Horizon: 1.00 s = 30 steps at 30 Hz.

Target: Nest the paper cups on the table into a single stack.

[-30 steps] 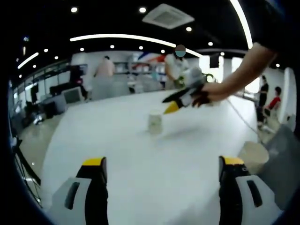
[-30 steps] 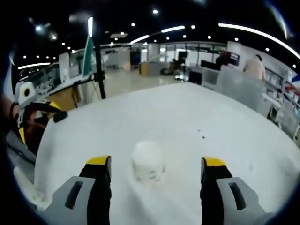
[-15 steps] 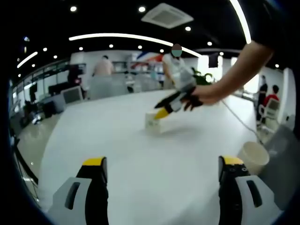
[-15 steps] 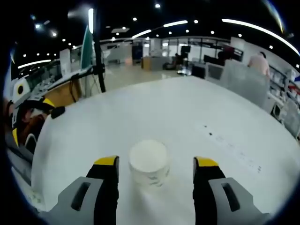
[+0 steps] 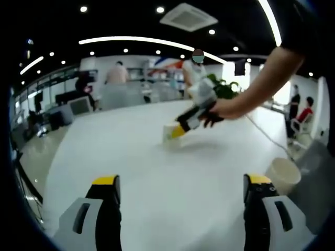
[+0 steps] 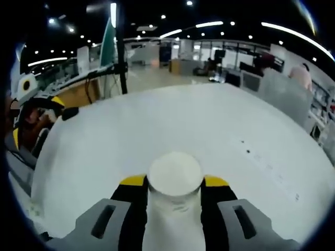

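over the last second the right gripper [image 6: 174, 183] has come down around the far paper cup [image 6: 174, 175] on the white table [image 6: 251, 125], its jaws narrowing from well apart to pressed against both sides of the cup, so the first pickup looks secured and the cup seems ready to be lifted. in the left gripper view that same gripper [image 5: 180, 129] has dropped from above the cup [image 5: 171, 133] to level with it, a hand [image 5: 217, 110] behind it. the left gripper [image 5: 180, 183] has barely moved: its jaws stay wide apart, holding and touching nothing, above bare tabletop. a second paper cup [image 5: 282, 174] stands near the table's right edge, beside the left gripper's right-hand jaw, probably the nesting target.
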{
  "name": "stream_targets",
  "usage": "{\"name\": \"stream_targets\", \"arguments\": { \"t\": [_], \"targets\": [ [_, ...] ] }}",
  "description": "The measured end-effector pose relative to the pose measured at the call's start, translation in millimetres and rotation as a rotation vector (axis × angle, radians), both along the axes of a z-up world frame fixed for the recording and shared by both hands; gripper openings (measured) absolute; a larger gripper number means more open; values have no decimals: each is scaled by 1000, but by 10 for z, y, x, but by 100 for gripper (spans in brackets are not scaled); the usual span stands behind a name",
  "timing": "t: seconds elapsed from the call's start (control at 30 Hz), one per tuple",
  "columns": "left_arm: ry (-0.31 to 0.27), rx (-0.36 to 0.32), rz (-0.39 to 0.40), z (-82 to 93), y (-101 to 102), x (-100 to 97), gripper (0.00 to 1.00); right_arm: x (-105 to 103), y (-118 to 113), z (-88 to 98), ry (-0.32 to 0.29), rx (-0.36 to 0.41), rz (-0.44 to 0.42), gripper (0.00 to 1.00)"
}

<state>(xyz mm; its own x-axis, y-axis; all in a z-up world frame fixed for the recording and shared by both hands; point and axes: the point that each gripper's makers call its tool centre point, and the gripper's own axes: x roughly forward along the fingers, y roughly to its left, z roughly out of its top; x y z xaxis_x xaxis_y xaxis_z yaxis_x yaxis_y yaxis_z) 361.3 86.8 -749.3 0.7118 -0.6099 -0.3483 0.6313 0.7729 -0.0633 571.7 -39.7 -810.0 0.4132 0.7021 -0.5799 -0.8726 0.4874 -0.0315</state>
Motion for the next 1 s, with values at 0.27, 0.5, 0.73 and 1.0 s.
{"name": "stream_targets", "arguments": {
  "t": [0.27,0.5,0.73,1.0],
  "targets": [
    [3,8,-4,-3,8,2,96,-17,-29,19,11,17,-11,36],
    [3,4,-4,31,10,29,96,-51,-88,87,12,24,-19,35],
    [-14,9,-25,134,-46,25,95,-81,-145,251,18,51,-35,35],
    [-35,-2,-31,288,-60,26,95,-213,-223,554,-2,74,-39,35]
  ]
}}
